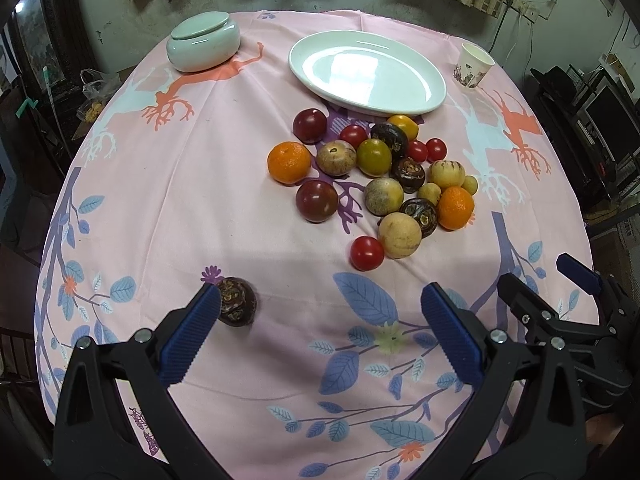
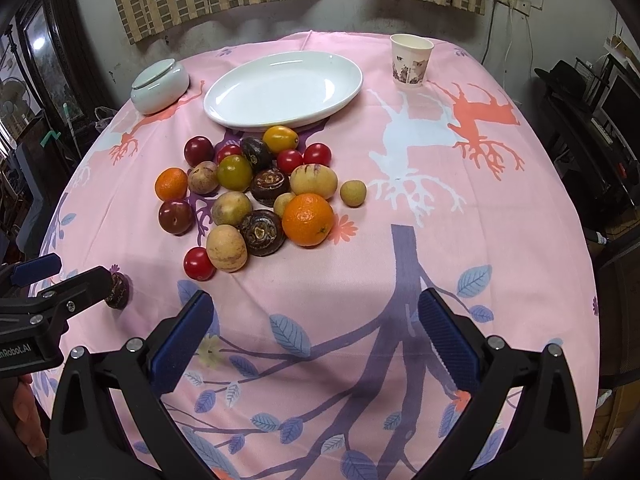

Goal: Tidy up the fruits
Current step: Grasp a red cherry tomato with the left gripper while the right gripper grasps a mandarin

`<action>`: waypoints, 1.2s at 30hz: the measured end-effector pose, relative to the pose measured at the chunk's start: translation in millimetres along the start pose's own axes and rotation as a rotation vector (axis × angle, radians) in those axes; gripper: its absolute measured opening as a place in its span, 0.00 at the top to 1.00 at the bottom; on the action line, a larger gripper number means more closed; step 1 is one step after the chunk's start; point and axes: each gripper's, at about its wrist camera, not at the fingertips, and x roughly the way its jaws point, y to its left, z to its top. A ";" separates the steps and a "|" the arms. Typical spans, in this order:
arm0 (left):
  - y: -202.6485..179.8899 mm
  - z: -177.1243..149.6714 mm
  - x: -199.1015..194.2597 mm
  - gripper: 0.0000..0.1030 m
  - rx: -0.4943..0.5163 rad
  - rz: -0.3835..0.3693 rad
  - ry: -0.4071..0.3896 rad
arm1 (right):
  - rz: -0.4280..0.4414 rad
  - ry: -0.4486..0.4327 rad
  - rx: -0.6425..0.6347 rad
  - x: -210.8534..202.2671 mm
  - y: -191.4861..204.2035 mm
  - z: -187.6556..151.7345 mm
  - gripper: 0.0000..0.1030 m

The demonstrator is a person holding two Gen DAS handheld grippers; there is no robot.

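Hovering low over the near edge of the worktop [image 1: 168,208], the left gripper [image 1: 320,312] has its jaws wide apart with nothing between them. A dark, rough-skinned fruit [image 1: 237,301] lies alone on the pink printed cloth, touching or just beside the tip of the gripper's left blue pad [image 1: 192,336]; from the right wrist view the same fruit [image 2: 119,291] is partly hidden behind that gripper's black finger.

The right gripper [image 2: 316,314] is also held above the near part of the cloth, its jaws spread and empty.

Farther back, the heap of fruits [image 1: 376,176] sits in the middle of the worktop, between the grippers and the white oval plate [image 1: 400,100]. It holds two oranges, one at the heap's left edge [image 1: 289,162] and one at its right [image 1: 456,208], several small red tomatoes, dark plum-coloured round fruits, pale yellowish striped ones, a green-yellow one and more of the dark rough-skinned kind, most of them touching their neighbours. One red tomato [image 1: 367,253] lies at the near edge of the heap, just beside a pale fruit. The plate is bare, and the back of the heap lies just in front of its rim.

A pale lidded ceramic jar [image 1: 203,42] stands at the far left, well apart from the fruits, and a paper cup [image 1: 472,66] stands upright at the far right.
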 end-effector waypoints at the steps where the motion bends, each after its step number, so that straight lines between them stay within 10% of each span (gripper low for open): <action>1: -0.9 0.2 2.0 0.02 0.005 0.004 0.001 | -0.004 0.004 0.004 1.2 -1.3 0.9 0.01; 14: -24.3 2.1 67.2 0.08 0.147 0.013 0.051 | -0.017 0.060 0.083 22.6 -33.6 -5.3 0.01; 21: -41.8 5.8 101.0 0.51 0.216 0.032 0.116 | -0.028 0.094 0.125 41.8 -51.3 -1.3 0.01; 36: -49.3 16.9 110.2 0.71 0.222 -0.042 0.118 | -0.026 0.101 0.068 55.5 -47.3 10.5 0.01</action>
